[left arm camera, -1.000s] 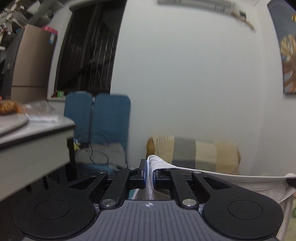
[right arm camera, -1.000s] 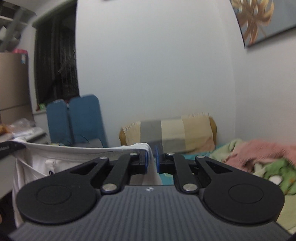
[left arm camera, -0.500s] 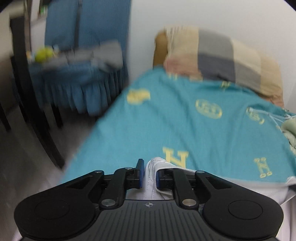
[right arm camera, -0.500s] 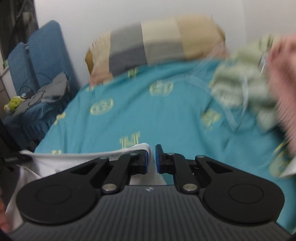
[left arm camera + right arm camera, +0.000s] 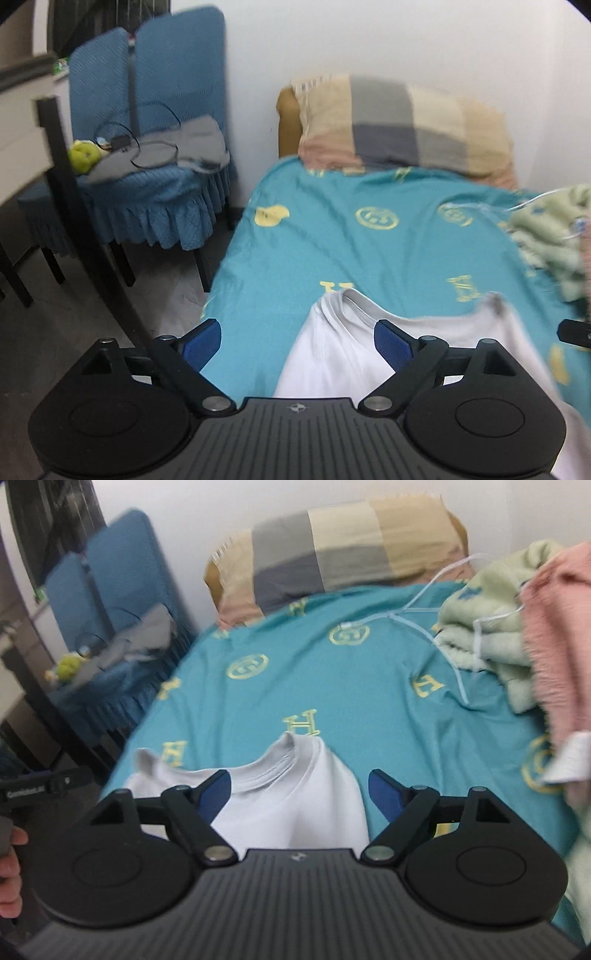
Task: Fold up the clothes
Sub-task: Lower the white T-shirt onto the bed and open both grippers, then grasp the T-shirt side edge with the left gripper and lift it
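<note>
On the bed (image 5: 388, 686), white shirt (image 5: 295, 797) lies between both grippers' opening jaws, released: left gripper (image 5: 297, 341), right gripper (image 5: 301, 792).

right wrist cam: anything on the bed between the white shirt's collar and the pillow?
No, just bare teal bedsheet between the white shirt and the pillow in the right wrist view. The blanket pile sits off to the side.

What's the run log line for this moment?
step: shirt laid on bed | left hand-held gripper: opening, nothing pinched | right hand-held gripper: opening, nothing pinched
</note>
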